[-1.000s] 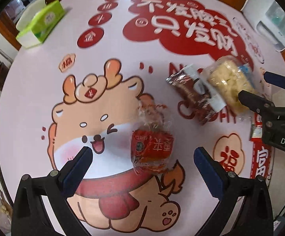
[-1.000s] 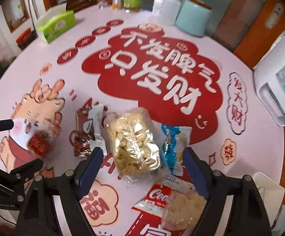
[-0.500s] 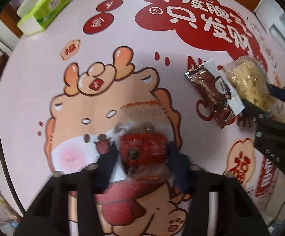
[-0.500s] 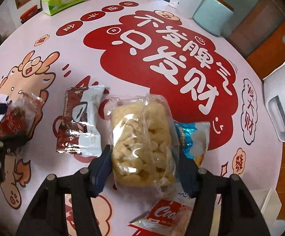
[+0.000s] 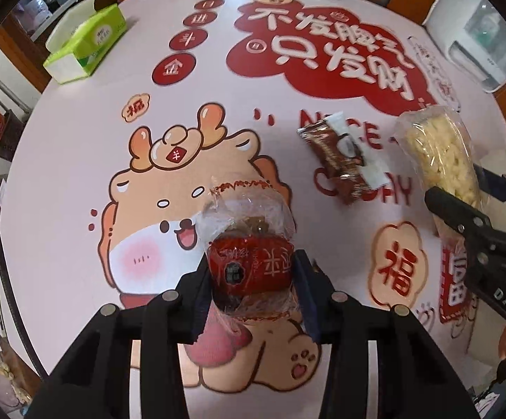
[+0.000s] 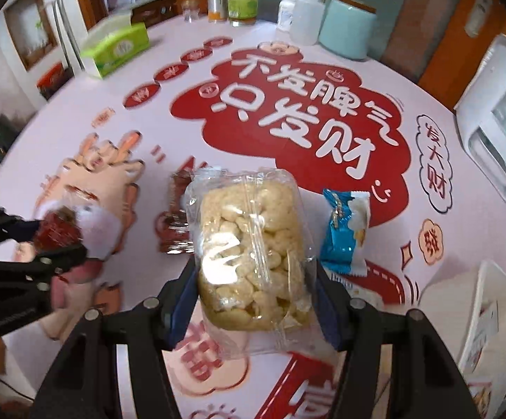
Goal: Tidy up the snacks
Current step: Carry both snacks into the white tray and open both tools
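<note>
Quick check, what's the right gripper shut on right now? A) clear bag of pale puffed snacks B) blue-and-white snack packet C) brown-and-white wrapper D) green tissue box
A: in the right wrist view the right gripper pinches the clear bag of pale puffed snacks between its fingers, while the blue-and-white snack packet lies free on the table beside it.

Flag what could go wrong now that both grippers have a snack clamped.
1. The right gripper squeezes the clear bag of puffed snacks across its lower part; the brittle pieces could crush.
2. The left gripper pinches the red-labelled snack pack by slick, crinkled film, so it may slip.
3. The grippers sit close; the right one, swinging, could knock the brown wrapper lying between them.
</note>
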{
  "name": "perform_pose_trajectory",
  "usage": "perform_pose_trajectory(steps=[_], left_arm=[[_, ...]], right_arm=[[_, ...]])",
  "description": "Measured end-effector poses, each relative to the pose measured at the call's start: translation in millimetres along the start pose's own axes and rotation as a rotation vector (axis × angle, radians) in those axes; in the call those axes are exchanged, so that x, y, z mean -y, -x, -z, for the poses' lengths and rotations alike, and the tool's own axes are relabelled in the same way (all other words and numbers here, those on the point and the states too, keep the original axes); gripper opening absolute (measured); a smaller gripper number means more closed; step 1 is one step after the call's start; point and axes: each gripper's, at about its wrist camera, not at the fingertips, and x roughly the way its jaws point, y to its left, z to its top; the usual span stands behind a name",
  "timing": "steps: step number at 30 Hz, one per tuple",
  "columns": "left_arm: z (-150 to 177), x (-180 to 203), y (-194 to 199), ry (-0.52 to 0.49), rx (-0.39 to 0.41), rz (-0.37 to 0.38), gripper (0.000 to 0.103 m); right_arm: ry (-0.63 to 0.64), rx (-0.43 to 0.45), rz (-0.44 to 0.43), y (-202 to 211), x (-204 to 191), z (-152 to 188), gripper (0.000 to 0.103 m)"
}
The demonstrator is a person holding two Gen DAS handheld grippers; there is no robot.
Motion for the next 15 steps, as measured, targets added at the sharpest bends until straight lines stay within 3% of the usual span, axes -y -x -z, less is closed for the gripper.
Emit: perform_pose_trajectory(steps=[7,15], left_arm=[[19.7,13.3,49.4,-0.054,0.071,0.045,0.042],[50.3,55.3,89.3,-0.152,0.121,0.112,0.042]], right_arm=[[-0.095,0.055,-0.087,52.9,-1.4,32.6,0.060],[-0.176,0.077,-0.097,101.1,3.4,82.8,0.060]])
